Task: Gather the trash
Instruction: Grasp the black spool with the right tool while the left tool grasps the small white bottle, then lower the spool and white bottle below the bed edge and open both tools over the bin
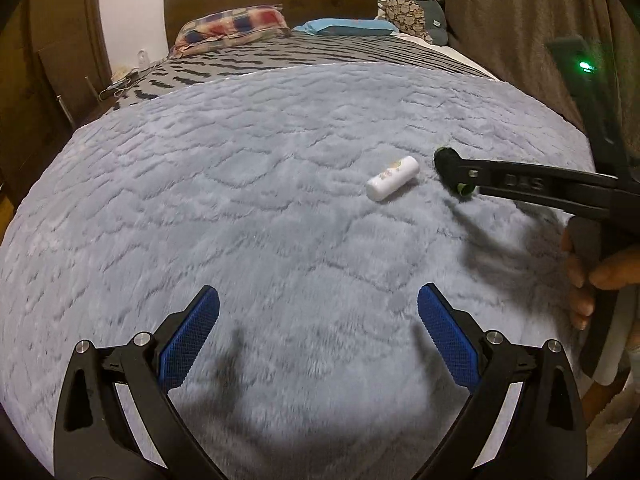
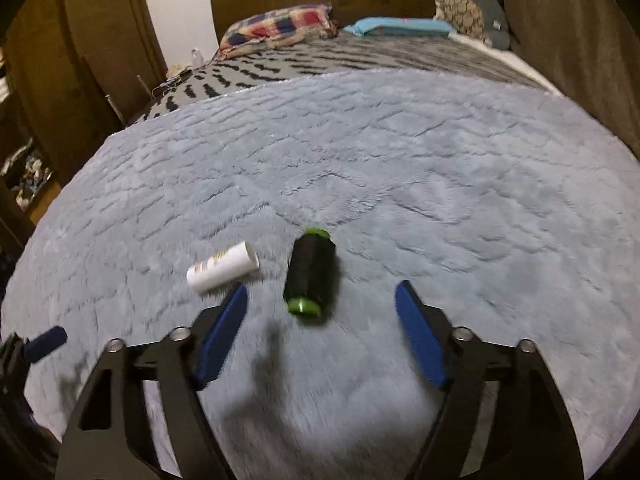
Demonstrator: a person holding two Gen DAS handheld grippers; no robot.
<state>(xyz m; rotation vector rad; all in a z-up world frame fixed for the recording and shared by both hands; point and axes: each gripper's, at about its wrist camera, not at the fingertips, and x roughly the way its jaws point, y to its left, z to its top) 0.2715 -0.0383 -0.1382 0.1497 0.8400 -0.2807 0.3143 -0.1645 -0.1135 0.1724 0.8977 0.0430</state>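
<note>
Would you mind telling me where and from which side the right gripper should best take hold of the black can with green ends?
Grip the black can across the middle of its round body. It lies on its side on the fluffy blanket, its long axis pointing away from the open right gripper, so the fingers would probably close squarely from above and behind. Avoid the white tube close on its left.

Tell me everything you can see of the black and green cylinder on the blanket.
The black cylinder is short, with a dark body and a bright green cap or rim at each end; the material is hard to tell through the blur. It lies on its side on the fluffy grey blanket, lengthwise toward the right gripper, ahead of and between its open fingers, not gripped. A white tube lies close on its left, apart from it. Nothing but the blanket appears to touch it.
</note>
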